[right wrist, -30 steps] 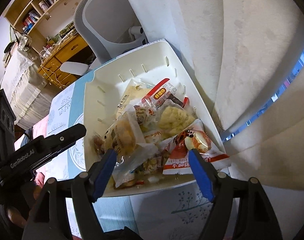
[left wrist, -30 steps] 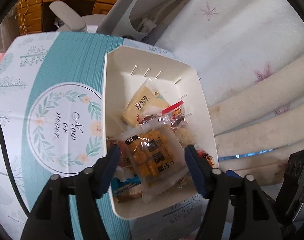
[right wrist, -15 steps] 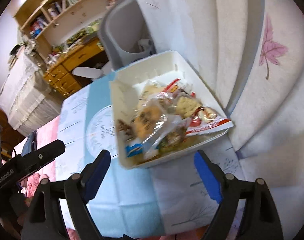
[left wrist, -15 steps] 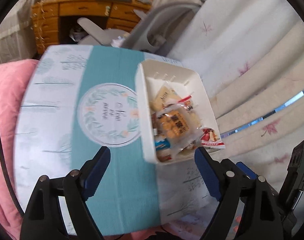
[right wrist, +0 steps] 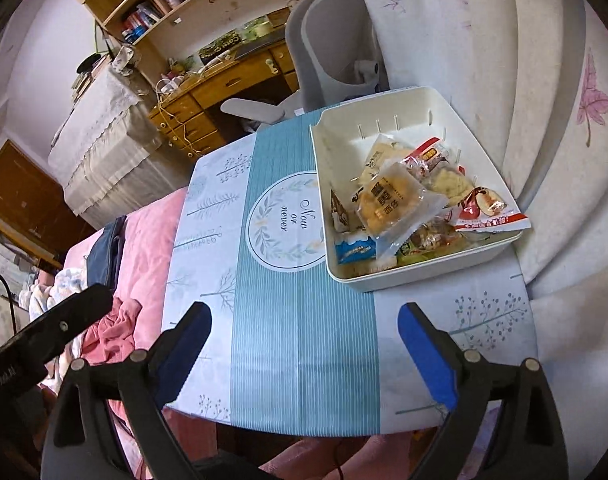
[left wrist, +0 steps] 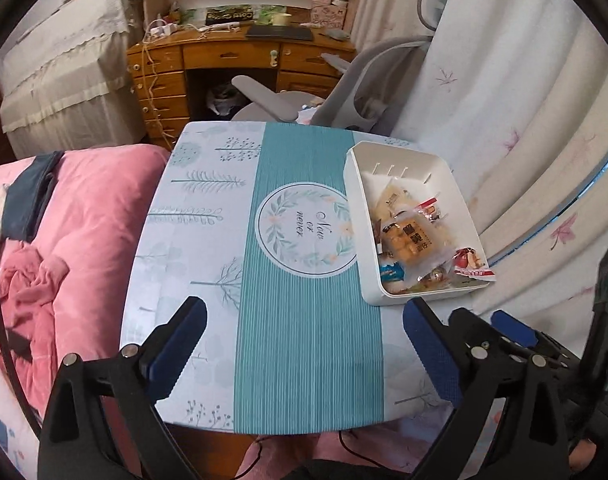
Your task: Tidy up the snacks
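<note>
A white plastic bin [left wrist: 354, 216] [right wrist: 322, 184] stands at the right side of a small table [left wrist: 304, 340] [right wrist: 299, 340]. It holds several wrapped snacks, with a clear pack of yellow cakes [left wrist: 410, 240] [right wrist: 392, 200] on top and a red-and-white packet [left wrist: 470, 264] [right wrist: 488, 212] hanging over its right rim. My left gripper [left wrist: 304, 344] is open and empty, above the table's near edge. My right gripper [right wrist: 301, 348] is open and empty too, near the front edge, well short of the bin.
The table has a teal striped band and a round wreath print [left wrist: 304, 232]. A pink bed [left wrist: 63, 240] lies on the left. A grey chair [left wrist: 344, 88] and a wooden desk [left wrist: 231, 60] stand behind. White curtains [left wrist: 524, 120] hang close on the right.
Both grippers have pulled back and up from just over the bin to the table's near edge. Their jaws have stayed wide open. The snacks lie in the bin as before.
</note>
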The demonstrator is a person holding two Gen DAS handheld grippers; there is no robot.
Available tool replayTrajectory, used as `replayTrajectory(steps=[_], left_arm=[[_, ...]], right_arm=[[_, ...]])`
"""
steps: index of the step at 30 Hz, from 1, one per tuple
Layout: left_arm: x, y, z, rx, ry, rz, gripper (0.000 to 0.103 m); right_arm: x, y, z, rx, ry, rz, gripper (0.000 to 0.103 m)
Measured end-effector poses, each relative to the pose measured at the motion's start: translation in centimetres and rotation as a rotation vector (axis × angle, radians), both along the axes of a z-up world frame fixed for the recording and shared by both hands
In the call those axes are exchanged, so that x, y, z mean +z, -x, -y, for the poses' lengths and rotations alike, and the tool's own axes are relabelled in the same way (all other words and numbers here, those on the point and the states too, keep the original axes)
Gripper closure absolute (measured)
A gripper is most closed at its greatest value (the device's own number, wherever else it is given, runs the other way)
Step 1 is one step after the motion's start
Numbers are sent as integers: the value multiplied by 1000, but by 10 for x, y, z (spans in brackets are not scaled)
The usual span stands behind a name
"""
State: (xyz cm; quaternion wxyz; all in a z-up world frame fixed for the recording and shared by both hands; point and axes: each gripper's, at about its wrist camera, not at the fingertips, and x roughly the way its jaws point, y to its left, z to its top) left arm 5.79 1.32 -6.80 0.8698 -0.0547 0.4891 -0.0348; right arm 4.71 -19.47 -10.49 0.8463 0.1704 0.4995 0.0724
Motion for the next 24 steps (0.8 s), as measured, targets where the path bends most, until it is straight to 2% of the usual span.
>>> replayTrajectory(steps=[3, 8, 11, 17, 24], left_arm=[[6, 5, 8, 26, -2, 17, 5], [19, 12, 26, 11, -48, 40, 5], [29, 14, 31, 9, -54, 59, 4], [44, 24, 40, 48, -120, 121, 1], [45, 34, 47, 82, -174, 148, 1]], right_arm=[[7, 3, 7, 7, 35, -4, 5], [28, 17, 13, 51, 62, -4, 5], [45, 26, 11, 83, 87, 19, 4], [70, 42, 12, 79, 104, 106, 0], [67, 46, 17, 59, 109, 117, 0]])
